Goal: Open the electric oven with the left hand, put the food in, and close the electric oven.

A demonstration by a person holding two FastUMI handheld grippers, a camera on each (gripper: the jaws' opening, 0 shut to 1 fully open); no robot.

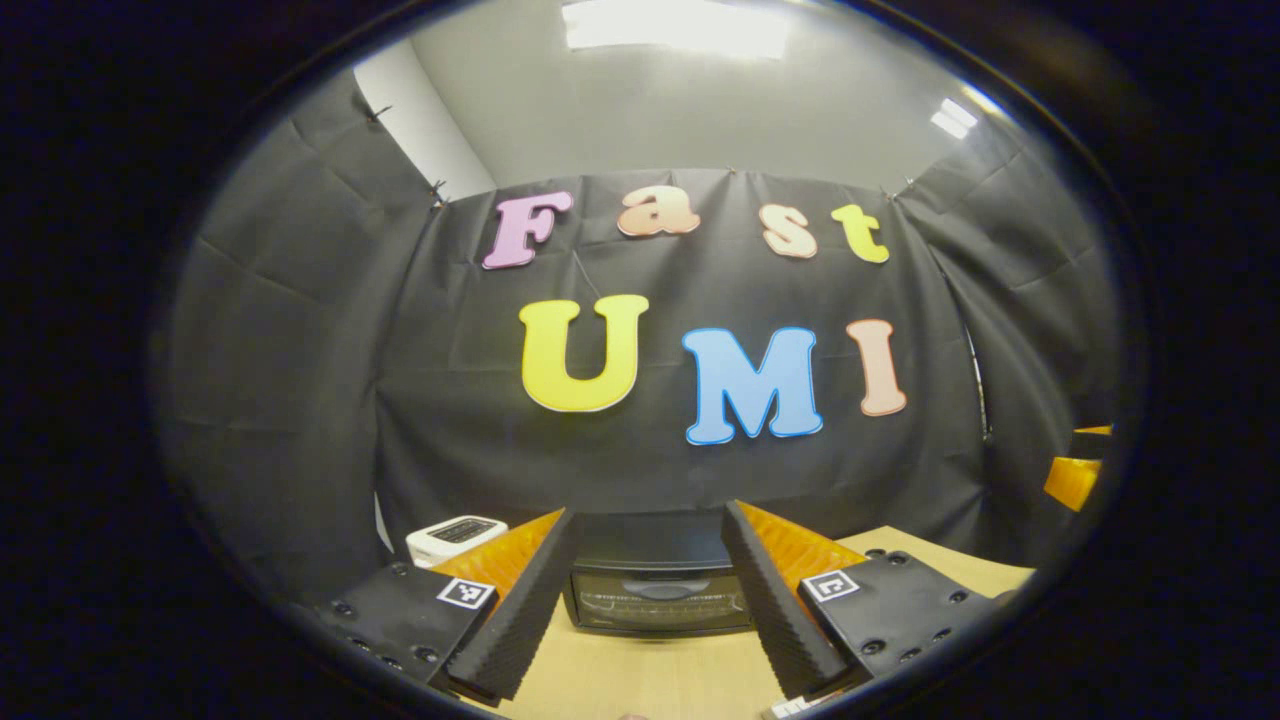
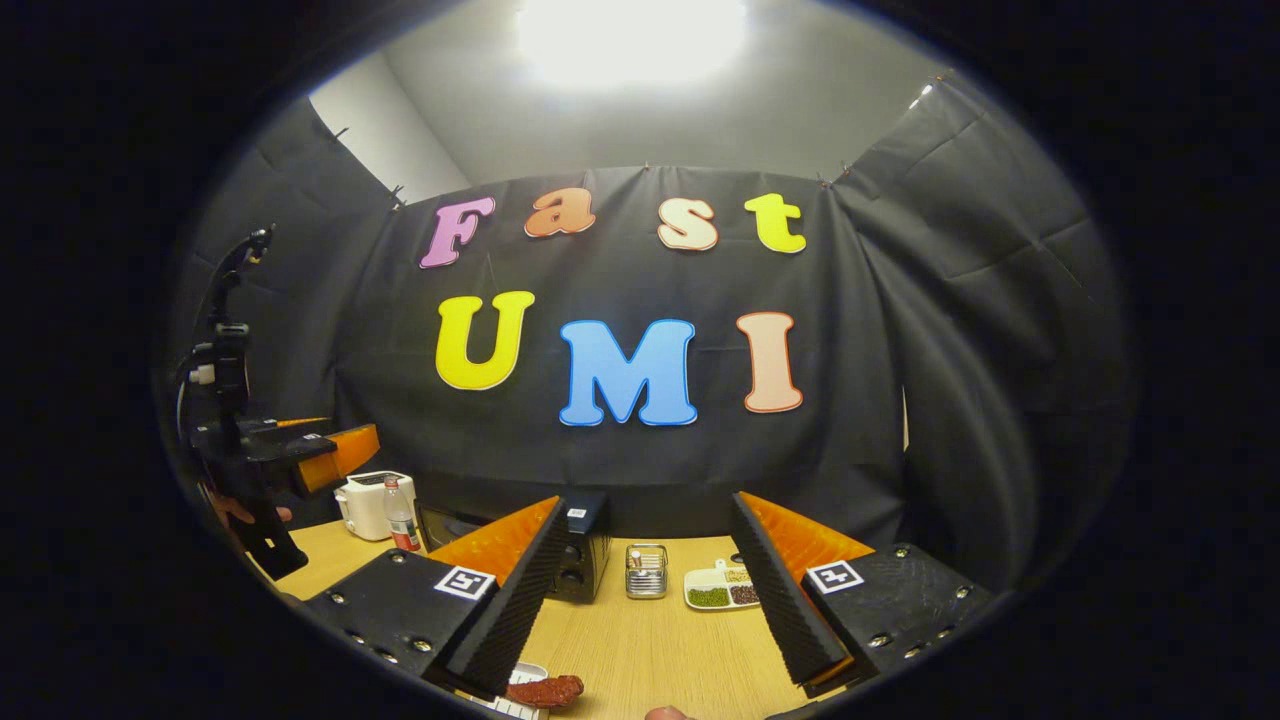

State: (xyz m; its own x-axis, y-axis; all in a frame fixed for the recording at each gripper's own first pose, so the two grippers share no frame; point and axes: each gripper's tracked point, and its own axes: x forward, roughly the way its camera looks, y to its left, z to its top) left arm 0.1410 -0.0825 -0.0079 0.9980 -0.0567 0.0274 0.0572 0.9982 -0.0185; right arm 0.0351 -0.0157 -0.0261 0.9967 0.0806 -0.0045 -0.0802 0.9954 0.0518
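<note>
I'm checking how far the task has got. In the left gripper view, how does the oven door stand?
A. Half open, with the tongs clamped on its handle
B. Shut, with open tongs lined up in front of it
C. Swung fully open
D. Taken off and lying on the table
B: the oven shows its glass door flush and closed, framed between the spread fingers of the left tongs, which hold nothing.
</note>
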